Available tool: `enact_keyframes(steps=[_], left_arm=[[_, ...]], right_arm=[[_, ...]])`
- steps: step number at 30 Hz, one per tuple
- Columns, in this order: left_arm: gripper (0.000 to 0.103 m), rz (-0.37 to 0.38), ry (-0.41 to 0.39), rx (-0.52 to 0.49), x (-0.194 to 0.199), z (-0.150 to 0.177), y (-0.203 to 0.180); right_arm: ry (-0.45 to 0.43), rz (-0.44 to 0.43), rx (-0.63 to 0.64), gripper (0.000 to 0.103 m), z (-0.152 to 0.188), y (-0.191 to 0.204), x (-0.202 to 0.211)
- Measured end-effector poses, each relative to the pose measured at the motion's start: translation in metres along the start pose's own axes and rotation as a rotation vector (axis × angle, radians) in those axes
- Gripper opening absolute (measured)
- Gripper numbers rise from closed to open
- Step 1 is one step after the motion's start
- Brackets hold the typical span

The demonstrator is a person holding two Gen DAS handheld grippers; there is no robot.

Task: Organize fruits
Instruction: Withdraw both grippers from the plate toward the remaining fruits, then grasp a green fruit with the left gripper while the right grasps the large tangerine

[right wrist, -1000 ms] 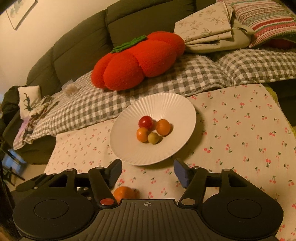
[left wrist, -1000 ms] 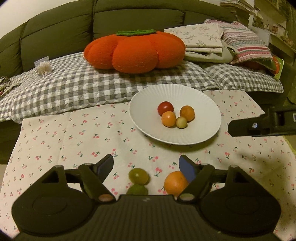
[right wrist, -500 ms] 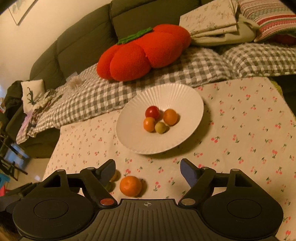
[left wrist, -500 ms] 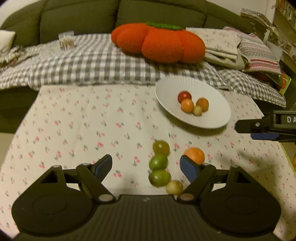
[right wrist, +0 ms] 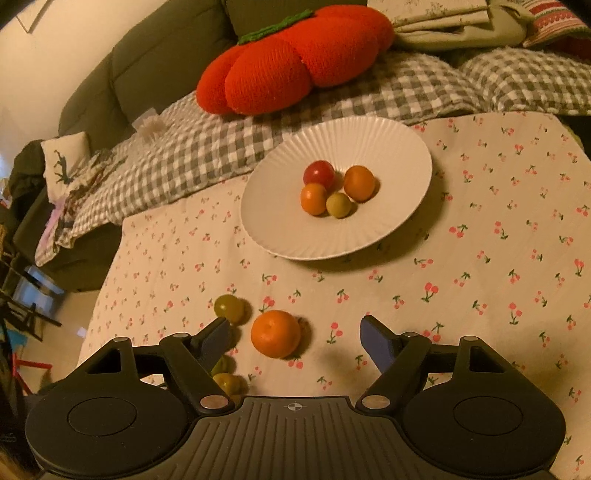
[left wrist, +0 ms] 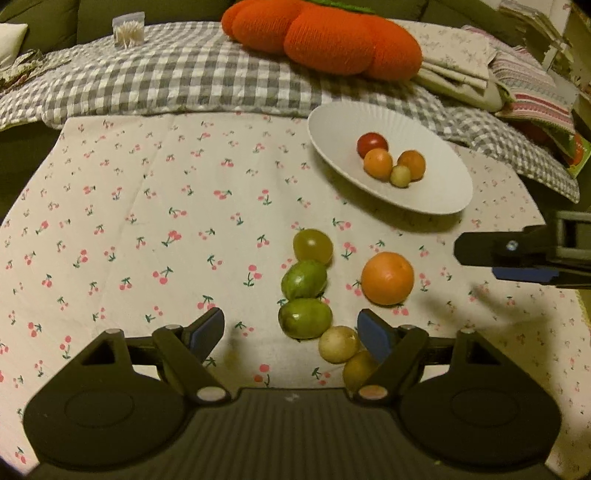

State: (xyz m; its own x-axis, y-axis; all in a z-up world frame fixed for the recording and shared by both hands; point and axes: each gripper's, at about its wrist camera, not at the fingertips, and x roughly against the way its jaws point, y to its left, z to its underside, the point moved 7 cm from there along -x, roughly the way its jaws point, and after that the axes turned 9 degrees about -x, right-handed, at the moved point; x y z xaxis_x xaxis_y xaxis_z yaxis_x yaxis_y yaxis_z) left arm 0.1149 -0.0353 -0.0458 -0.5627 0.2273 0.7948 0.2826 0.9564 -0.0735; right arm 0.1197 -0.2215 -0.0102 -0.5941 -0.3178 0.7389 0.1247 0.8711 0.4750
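Observation:
A white ribbed plate holds a red fruit, two small orange fruits and a small yellow-green one. On the cherry-print cloth lie an orange, three green fruits in a row and two small yellowish fruits. My left gripper is open and empty, with the nearest green fruit between its fingers. My right gripper is open and empty, with the orange just ahead between its fingers; it also shows in the left wrist view.
A large orange pumpkin cushion lies on a grey checked blanket behind the table. Folded cloths and a striped pillow are at the back right. The table's left edge drops to the floor.
Both grippers have pulled back toward me and tilted down, so the loose fruits on the cloth have come into view. Both stayed open.

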Motion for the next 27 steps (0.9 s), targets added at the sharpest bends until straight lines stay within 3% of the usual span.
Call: enact_keyframes(steps=[3,8,11,14,21,27], left_arm=[[0.067,0.013,0.011,0.023,-0.008,0.001,0.000],[0.059,0.042,0.005,0.038,-0.013,0.000,-0.002],[0.043,0.077,-0.003,0.045,-0.011,-0.001,-0.006],[0.031,0.044,-0.018,0.024,-0.008,-0.003,-0.005],[0.032,0.068,0.002,0.079,-0.010,-0.002,0.003],[0.031,0.047,-0.014,0.042,-0.013,-0.002,-0.004]], right_arm=[[0.003,0.008,-0.001,0.079,0.001,-0.001,-0.001],[0.004,0.008,-0.001,0.079,0.000,-0.001,-0.001],[0.008,0.008,0.002,0.079,0.001,-0.001,-0.002],[0.009,0.013,0.008,0.079,0.001,-0.001,-0.005],[0.019,0.027,0.008,0.079,0.003,-0.002,-0.014],[0.025,0.029,0.015,0.079,0.006,0.001,-0.019]])
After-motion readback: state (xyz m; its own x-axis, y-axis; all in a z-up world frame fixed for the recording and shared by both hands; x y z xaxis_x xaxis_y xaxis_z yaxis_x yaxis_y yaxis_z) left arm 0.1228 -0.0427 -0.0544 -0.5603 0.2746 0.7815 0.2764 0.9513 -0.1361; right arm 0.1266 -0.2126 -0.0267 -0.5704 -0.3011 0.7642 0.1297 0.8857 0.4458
